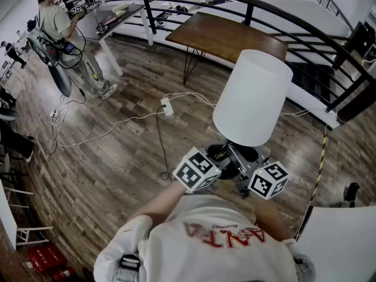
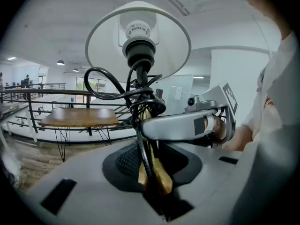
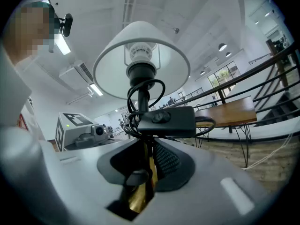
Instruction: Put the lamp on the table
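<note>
A table lamp with a white shade is held upright in front of me, above the wooden floor. Both grippers clamp its brass stem from opposite sides: my left gripper and my right gripper, under the shade. In the left gripper view the stem sits pinched between the jaws, with the black cord looped round it. The right gripper view shows the same stem and the cord's black switch box. The brown wooden table stands ahead, beyond the lamp.
A dark curved railing runs behind the table. A white power strip with trailing cables lies on the floor at left. A person stands at the far left near white desks. A yellow-black striped cable runs at right.
</note>
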### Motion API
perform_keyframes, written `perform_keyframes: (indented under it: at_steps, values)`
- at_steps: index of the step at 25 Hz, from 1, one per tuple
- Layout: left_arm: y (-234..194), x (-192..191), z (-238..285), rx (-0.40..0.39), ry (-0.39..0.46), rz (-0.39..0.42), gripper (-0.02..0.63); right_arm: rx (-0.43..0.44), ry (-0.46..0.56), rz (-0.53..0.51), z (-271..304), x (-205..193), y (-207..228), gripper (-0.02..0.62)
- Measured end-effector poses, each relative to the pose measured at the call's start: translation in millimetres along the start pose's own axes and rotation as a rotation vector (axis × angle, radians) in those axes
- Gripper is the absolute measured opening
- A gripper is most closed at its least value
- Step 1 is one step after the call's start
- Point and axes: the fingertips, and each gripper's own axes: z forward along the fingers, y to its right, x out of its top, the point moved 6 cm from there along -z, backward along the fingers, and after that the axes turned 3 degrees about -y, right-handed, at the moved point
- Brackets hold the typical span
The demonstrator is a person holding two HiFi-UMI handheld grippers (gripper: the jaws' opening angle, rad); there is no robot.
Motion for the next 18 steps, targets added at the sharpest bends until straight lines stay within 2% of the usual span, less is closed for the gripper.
perform_keyframes:
  at_steps: [18]
  values:
    - [-3.9, 3.5, -3.4, 0.007, 0.009, 0.002, 0.106, 0.005, -0.003, -0.014, 4.1, 3.5, -1.7, 0.086]
